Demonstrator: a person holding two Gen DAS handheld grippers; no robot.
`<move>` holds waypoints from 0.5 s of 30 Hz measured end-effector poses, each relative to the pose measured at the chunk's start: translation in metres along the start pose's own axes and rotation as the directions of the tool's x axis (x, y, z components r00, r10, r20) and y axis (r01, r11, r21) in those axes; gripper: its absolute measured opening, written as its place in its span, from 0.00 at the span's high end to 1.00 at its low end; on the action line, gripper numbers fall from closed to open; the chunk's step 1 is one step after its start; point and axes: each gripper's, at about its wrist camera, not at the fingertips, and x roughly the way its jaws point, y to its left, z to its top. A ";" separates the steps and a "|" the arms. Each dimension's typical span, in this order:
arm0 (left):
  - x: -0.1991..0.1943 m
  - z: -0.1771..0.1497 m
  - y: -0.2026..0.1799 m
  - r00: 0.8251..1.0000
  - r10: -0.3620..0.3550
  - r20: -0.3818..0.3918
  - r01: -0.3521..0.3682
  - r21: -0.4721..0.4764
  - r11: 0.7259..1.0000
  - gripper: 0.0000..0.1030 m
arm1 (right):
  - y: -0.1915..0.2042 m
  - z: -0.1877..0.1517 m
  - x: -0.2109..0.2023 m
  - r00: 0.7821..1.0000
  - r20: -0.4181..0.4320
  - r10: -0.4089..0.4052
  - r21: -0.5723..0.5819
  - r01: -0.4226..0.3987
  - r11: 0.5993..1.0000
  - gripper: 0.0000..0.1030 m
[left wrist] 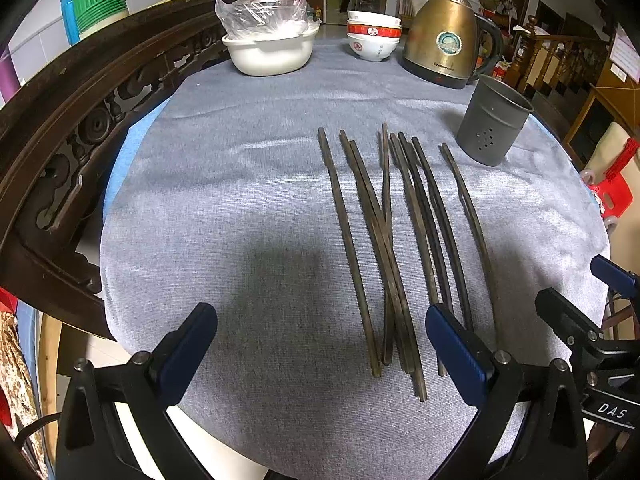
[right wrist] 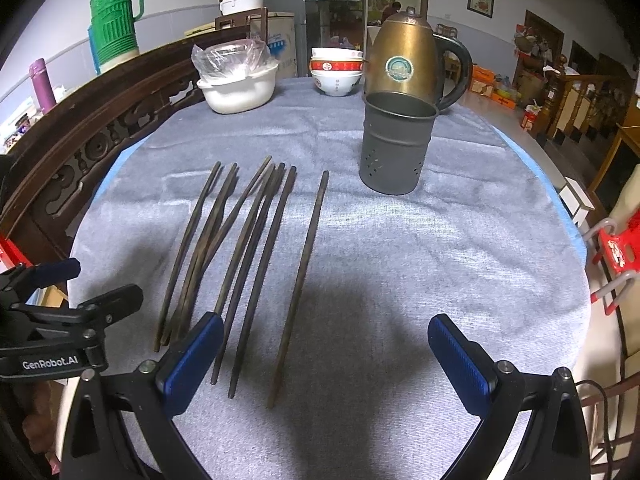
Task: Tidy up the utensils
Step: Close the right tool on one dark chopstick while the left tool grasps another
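Note:
Several dark wooden chopsticks point(left wrist: 384, 240) lie side by side on a grey cloth, some crossing; they also show in the right wrist view point(right wrist: 244, 248). One chopstick point(right wrist: 302, 280) lies apart to the right. An empty grey metal holder with holes point(left wrist: 494, 122) stands upright beyond them, also in the right wrist view point(right wrist: 396, 144). My left gripper point(left wrist: 320, 344) is open and empty above the cloth, left of the chopsticks' near ends. My right gripper point(right wrist: 326, 352) is open and empty, near the single chopstick's near end.
A brass kettle point(left wrist: 444, 36), stacked bowls point(left wrist: 372, 36) and a white pot with a plastic bag point(left wrist: 268, 48) stand at the table's far side. A carved dark wooden chair back point(left wrist: 80, 120) borders the left. The table's edge point(right wrist: 576, 240) drops off at right.

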 end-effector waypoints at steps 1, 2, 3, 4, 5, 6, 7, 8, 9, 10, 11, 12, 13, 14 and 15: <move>0.000 0.000 0.000 1.000 0.000 0.000 0.000 0.001 1.000 0.00 | 0.000 0.000 0.000 1.000 -0.002 -0.001 -0.001 0.001 1.000 0.00; 0.000 0.001 0.000 1.000 -0.001 -0.001 0.001 0.002 1.000 0.00 | 0.000 0.000 0.001 1.000 -0.004 0.000 -0.001 0.000 1.000 0.00; 0.000 0.001 0.000 1.000 -0.002 -0.001 0.002 0.002 1.000 0.00 | 0.000 0.000 0.001 1.000 -0.005 -0.001 -0.002 0.001 1.000 0.00; 0.000 0.001 0.001 1.000 -0.001 -0.001 0.001 0.002 1.000 0.00 | 0.001 0.001 0.002 1.000 -0.007 -0.005 -0.004 0.005 1.000 0.00; 0.001 0.001 0.002 1.000 0.001 -0.001 -0.001 0.000 1.000 0.00 | 0.001 0.001 0.002 1.000 -0.009 -0.006 -0.005 0.006 1.000 0.00; 0.002 0.002 0.004 1.000 0.001 -0.004 -0.001 -0.004 1.000 0.00 | 0.000 0.002 0.004 1.000 -0.015 -0.006 -0.004 0.006 1.000 0.00; 0.004 0.002 0.007 1.000 0.002 -0.010 -0.002 -0.011 1.000 0.00 | -0.002 0.002 0.005 1.000 -0.022 -0.004 0.000 0.004 1.000 0.00; 0.006 0.002 0.009 1.000 0.002 -0.014 -0.002 -0.018 1.000 0.00 | -0.004 0.004 0.008 0.999 -0.037 0.002 0.009 -0.001 1.000 0.00; 0.008 0.002 0.012 1.000 0.001 -0.022 -0.002 -0.030 1.000 0.00 | -0.006 0.003 0.010 0.999 -0.047 0.008 0.017 -0.007 1.000 0.00; 0.011 0.002 0.016 1.000 0.000 -0.029 -0.001 -0.043 0.999 0.00 | -0.010 0.004 0.015 0.997 -0.070 0.023 0.035 -0.021 0.999 0.00; 0.012 0.002 0.019 0.999 -0.003 -0.034 0.001 -0.052 0.999 0.01 | -0.013 0.004 0.019 0.996 -0.085 0.036 0.051 -0.032 0.998 0.03; 0.015 0.002 0.023 0.999 -0.008 -0.043 0.005 -0.066 0.998 0.02 | -0.016 0.005 0.024 0.994 -0.098 0.053 0.071 -0.046 0.996 0.11; 0.017 0.002 0.026 0.999 -0.015 -0.050 0.011 -0.078 0.997 0.03 | -0.020 0.007 0.031 0.990 -0.123 0.066 0.094 -0.055 0.994 0.16; 0.020 0.002 0.029 0.998 -0.023 -0.056 0.018 -0.088 0.996 0.04 | -0.021 0.007 0.035 0.988 -0.136 0.071 0.106 -0.056 0.993 0.24; 0.021 0.003 0.032 0.998 -0.027 -0.060 0.022 -0.093 0.995 0.06 | -0.023 0.009 0.042 0.985 -0.154 0.082 0.124 -0.063 0.990 0.35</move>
